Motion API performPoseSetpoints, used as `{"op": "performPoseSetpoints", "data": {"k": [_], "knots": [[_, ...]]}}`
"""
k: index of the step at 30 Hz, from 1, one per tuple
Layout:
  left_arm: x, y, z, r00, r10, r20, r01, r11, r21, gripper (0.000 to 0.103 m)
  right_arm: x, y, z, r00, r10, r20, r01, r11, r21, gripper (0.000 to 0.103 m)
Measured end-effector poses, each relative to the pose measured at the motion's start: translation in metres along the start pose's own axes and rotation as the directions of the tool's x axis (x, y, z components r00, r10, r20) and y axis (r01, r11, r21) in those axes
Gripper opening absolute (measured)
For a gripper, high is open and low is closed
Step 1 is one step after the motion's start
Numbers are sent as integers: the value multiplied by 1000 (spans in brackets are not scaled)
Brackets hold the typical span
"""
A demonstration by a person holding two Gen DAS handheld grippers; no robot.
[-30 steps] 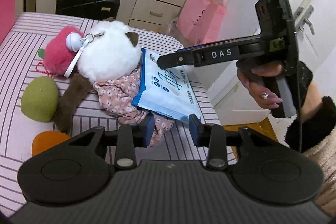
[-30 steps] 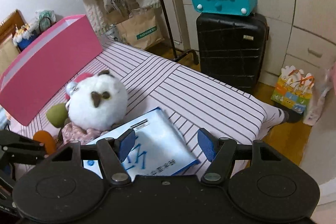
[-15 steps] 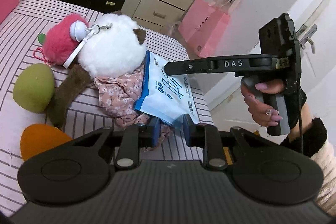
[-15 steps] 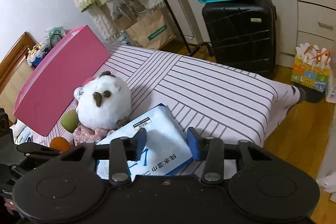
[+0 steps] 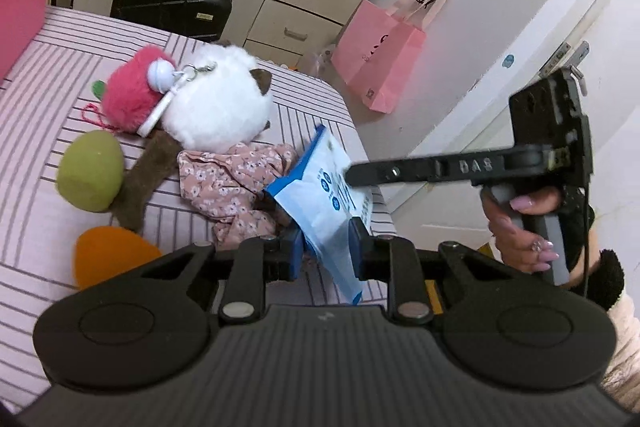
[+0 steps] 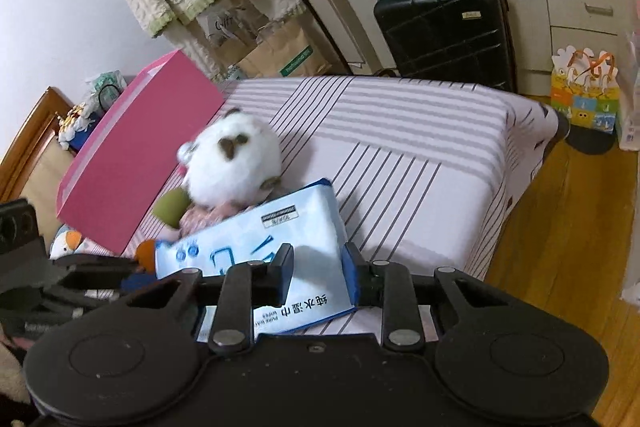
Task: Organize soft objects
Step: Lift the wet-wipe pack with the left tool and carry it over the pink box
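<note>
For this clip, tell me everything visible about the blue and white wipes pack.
The blue and white soft plastic wipes pack is a flat pouch with blue edges, pale printed face and a barcode label. It is tilted up off the striped bed sheet, its far end beside the floral pink cloth. The left gripper is shut on one end; the right gripper is closing around the other edge, pack between its fingers.

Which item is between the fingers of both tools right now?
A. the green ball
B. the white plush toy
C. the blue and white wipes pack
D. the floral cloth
C: the wipes pack sits between the left tool's fingers and also between the closing fingers of the right tool, while the white plush toy lies untouched on the bed.
</note>
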State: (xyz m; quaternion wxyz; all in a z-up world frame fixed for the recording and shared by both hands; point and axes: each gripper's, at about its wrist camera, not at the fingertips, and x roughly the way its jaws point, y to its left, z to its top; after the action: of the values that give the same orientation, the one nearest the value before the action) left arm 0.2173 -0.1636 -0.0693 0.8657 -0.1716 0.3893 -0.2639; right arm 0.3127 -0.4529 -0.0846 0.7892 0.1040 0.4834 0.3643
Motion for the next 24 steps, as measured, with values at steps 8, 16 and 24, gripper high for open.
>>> {"op": "performPoseSetpoints", "data": {"k": [8, 16, 24], "knots": [[-12, 9, 1, 995, 94, -13, -94, 995, 15, 24, 2, 29, -27, 999, -45, -27, 43, 997, -61, 32], [-20, 4, -9, 989, 148, -28, -146, 987, 63, 27, 4, 30, -25, 998, -50, -22, 48, 995, -83, 38], [-33, 1, -13, 985, 172, -23, -170, 982, 76, 27, 8, 39, -26, 999, -52, -7, 51, 992, -115, 38]]}}
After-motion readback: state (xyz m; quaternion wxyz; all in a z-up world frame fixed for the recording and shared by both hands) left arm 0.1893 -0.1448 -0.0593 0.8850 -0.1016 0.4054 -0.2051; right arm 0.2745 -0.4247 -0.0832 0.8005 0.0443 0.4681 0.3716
